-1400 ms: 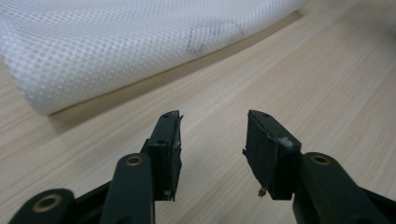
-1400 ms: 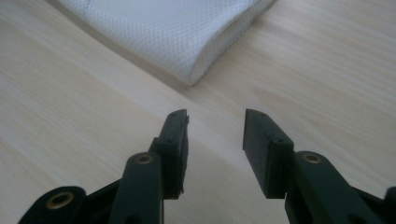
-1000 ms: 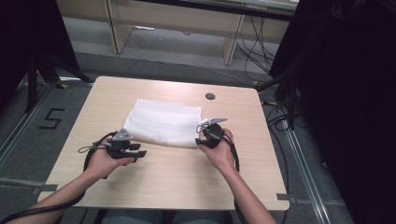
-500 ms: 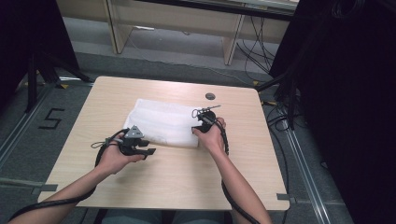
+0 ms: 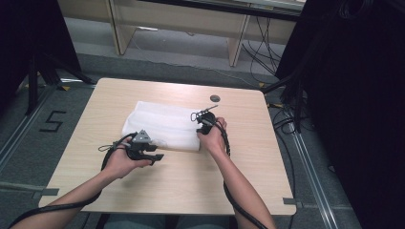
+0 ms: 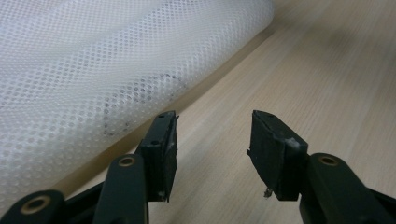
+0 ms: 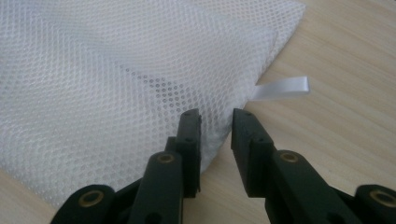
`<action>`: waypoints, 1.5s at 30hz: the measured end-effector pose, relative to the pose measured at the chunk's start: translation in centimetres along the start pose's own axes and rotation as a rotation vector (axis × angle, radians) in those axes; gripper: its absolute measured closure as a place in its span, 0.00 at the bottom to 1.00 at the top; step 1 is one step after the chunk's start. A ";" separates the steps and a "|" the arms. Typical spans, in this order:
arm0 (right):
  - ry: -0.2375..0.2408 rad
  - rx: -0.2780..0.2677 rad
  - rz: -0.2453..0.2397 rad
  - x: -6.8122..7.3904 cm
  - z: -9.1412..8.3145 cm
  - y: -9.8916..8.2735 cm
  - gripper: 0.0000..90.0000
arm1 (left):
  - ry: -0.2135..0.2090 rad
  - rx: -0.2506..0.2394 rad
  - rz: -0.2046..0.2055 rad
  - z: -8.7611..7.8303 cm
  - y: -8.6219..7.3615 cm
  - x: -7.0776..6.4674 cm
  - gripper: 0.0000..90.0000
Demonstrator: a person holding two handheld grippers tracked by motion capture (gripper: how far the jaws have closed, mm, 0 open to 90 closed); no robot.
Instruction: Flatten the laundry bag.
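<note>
While the white mesh bag (image 5: 165,125) lies flat on the wooden table (image 5: 157,191), two hands reach in from the bottom of the high view, each holding a gripper.

Nearest to us, in the lower left of the high view, is the left gripper (image 5: 154,153). It sits just by the bag's near edge. In the left gripper view its jaws stand wide apart with nothing between them. Only bare table shows in the gap, and the mesh bag (image 6: 88,70) fills the upper left of that picture, close to the left jaw but not pinched.

A bit farther up, near the middle of the high view, is the right gripper (image 5: 203,114). It is at the bag's right end. In the right gripper view its jaws are a little apart. The edge of the mesh bag (image 7: 116,70) sits right at the gap, but the jaws do not look pressed on it yet. A small white ribbon loop (image 7: 282,87) sticks out from the bag toward the right side of that picture.

Farthest back on the table there is a little dark round thing (image 5: 215,98).

The work looks like it is only starting. Both grippers are in place by the bag. I think the grabbing and lifting or folding is not yet done.
</note>
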State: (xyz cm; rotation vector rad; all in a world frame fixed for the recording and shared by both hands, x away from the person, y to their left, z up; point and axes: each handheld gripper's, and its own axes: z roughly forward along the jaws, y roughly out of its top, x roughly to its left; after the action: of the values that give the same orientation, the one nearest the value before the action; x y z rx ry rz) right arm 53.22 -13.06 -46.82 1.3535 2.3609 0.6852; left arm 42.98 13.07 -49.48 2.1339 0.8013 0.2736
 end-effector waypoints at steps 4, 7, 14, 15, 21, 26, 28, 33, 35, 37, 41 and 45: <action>0.006 -0.024 0.068 -0.3 0.4 0.2 0.56 | -0.004 0.001 -0.014 0.1 -0.1 -0.1 0.57; 0.008 -0.008 0.074 -0.4 1.3 0.5 0.54 | -0.002 -0.002 -0.001 0.0 0.0 -0.1 0.57; -0.001 0.004 -0.039 0.0 1.2 0.8 0.92 | -0.005 -0.005 0.002 0.0 -0.1 0.0 0.57; -0.001 0.004 -0.039 0.0 1.2 0.8 0.92 | -0.005 -0.005 0.002 0.0 -0.1 0.0 0.57; -0.002 -0.014 -0.101 0.1 -0.1 0.5 0.96 | -0.004 0.005 0.016 0.1 -0.1 -0.1 0.57; 0.008 -0.025 -0.180 0.5 -1.4 -0.1 0.97 | -0.005 -0.007 0.004 0.2 0.1 -0.1 0.57; 0.023 -0.034 -0.200 0.5 -2.0 -0.5 0.97 | -0.012 -0.005 0.010 0.4 0.3 -0.1 0.57; 0.056 -0.067 -0.233 0.5 -3.3 -1.8 0.97 | -0.013 -0.009 0.016 0.7 0.8 -0.4 0.57; 0.076 -0.073 -0.255 0.5 -3.8 -2.3 0.97 | -0.011 -0.040 0.014 0.9 1.4 -0.4 0.58; 0.083 -0.097 -0.262 0.6 -3.8 -2.7 0.97 | 0.002 -0.050 0.007 0.8 1.6 -0.5 0.59; 0.154 -0.056 -0.313 1.0 -4.6 -3.9 0.97 | 0.025 -0.046 -0.002 1.0 2.1 -0.4 0.66; 0.178 -0.003 -0.331 1.1 -4.5 -4.5 0.97 | 0.023 -0.007 -0.006 1.7 1.7 -0.4 0.70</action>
State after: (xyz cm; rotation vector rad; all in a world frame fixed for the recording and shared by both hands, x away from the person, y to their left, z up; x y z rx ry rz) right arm 47.18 -15.10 -45.66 0.8983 2.6356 0.7328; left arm 44.23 10.93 -49.24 2.1245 0.8187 0.2973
